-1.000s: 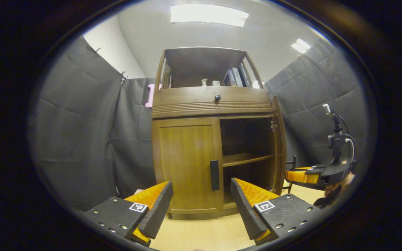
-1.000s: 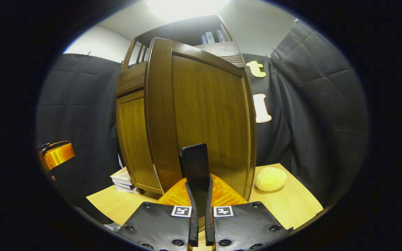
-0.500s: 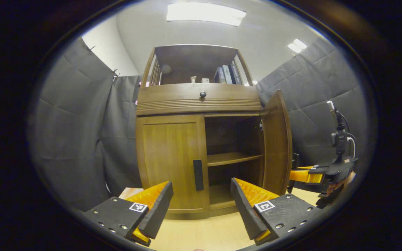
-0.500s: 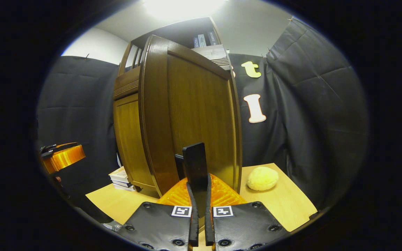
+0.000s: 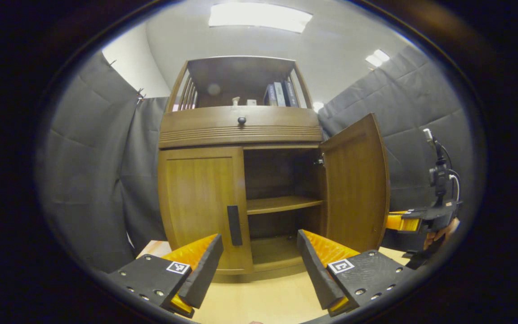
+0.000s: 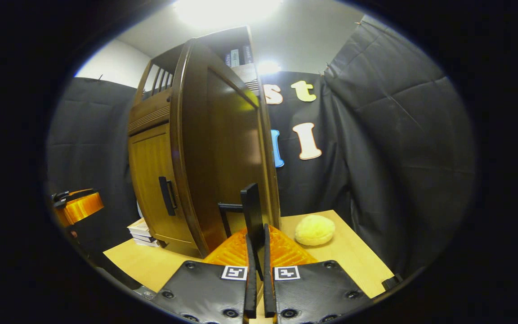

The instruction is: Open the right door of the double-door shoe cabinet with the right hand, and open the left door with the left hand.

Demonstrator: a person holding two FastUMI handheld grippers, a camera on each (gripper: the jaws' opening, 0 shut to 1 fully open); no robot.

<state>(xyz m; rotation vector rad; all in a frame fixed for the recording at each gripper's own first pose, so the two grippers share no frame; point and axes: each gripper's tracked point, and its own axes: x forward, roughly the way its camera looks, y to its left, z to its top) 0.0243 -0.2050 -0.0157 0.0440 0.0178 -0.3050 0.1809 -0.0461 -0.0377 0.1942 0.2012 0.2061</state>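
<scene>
The left gripper (image 5: 259, 270) has two wedge-shaped fingers of ribbed orange plastic, each faced with a thick black pad (image 5: 203, 270). Behind them sit black textured plates with small round screws and a square black-and-white marker (image 5: 178, 267) on each. The right gripper (image 6: 257, 288) is built the same way: orange ribbed fingers, thin black pads (image 6: 250, 279), black plates with screws (image 6: 227, 312), and two square markers (image 6: 234, 272) side by side. Seen from the left gripper view, the right gripper has an orange front, a black body and a black mast (image 5: 439, 175) with a pale tip and a looping black cable (image 5: 453, 184). A hand (image 5: 439, 234) shows beneath it.
</scene>
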